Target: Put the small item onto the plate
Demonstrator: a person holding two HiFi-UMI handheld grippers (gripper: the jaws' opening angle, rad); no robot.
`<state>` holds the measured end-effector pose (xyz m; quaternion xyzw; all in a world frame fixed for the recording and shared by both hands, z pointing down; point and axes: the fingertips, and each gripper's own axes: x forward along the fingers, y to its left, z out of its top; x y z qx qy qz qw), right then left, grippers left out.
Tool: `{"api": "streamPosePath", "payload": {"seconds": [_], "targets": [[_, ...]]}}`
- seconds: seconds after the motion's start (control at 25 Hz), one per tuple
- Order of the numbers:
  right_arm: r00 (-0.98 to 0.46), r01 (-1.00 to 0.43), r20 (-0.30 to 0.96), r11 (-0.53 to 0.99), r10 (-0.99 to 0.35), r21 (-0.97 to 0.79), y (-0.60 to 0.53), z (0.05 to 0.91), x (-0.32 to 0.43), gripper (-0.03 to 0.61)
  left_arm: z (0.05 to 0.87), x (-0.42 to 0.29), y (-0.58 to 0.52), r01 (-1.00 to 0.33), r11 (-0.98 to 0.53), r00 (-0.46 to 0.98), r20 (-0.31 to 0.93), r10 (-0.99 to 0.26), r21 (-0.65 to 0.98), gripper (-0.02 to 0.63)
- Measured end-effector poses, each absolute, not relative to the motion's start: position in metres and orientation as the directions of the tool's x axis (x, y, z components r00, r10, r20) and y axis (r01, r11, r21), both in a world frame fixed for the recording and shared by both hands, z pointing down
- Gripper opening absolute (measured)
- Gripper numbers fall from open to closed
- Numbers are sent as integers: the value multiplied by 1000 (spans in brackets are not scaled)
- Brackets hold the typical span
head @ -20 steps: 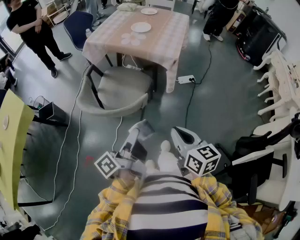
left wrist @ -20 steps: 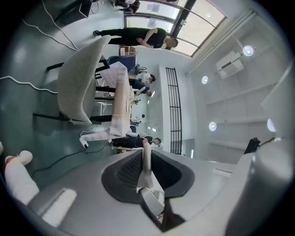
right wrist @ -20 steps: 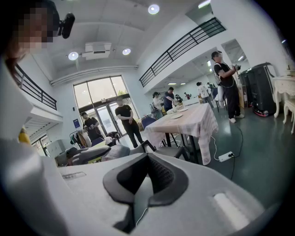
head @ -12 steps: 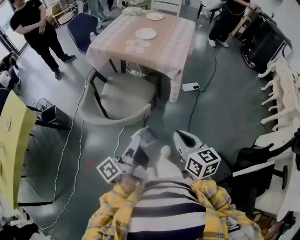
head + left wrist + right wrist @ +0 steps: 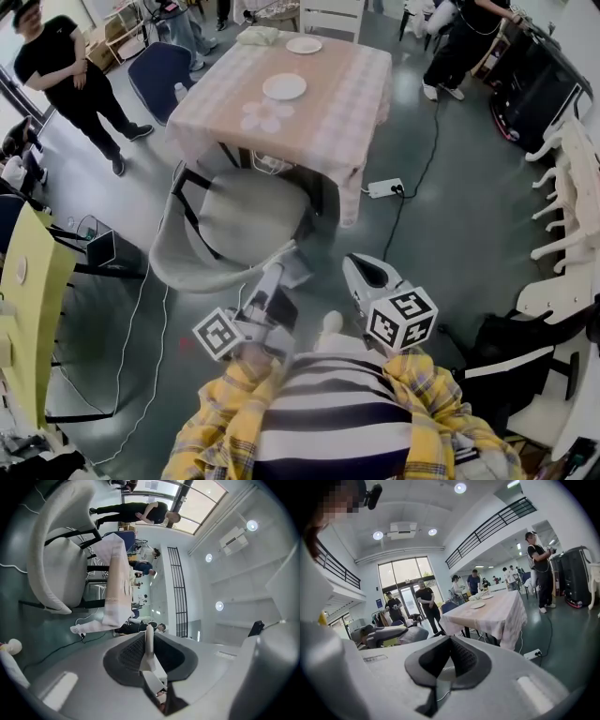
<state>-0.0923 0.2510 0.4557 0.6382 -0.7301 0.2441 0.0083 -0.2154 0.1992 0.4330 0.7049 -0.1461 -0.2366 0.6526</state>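
Small item (image 5: pixel 149 649), thin and pale, clamped between jaws of left gripper (image 5: pixel 285 271), gripper held near level close to torso and rolled sideways, right gripper (image 5: pixel 450 639) alongside, tilted slightly down, jaws together, empty, plate (image 5: pixel 284 86) on table (image 5: pixel 349 105) well apart ahead.

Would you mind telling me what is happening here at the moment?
A person in a striped top stands some way from the table, with a gripper in each hand. The left gripper has its jaws closed on a thin, pale small item. The right gripper is shut and holds nothing. The item is not yet on the plate, and a chair stands between the person and the table.
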Motion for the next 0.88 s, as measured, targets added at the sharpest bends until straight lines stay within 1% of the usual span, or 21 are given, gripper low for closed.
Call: {"api": "streamPosePath", "payload": {"seconds": [0.4,0.72,0.88], "targets": [[-243,-929,337,118,-910,-351,209,461,-35,-5,429,-143,155,87,-113,829,-135,-542,990,57],[-273,-920,347,138,-897,-368,171,469,-13,-5,433,-117,112,87,-94,811,-126,-571,992,57],[-290,-923,355,162,-889,-349,141,470,0,-5,440,-102,74,101,-88,796,-133,-590,991,57]]}}
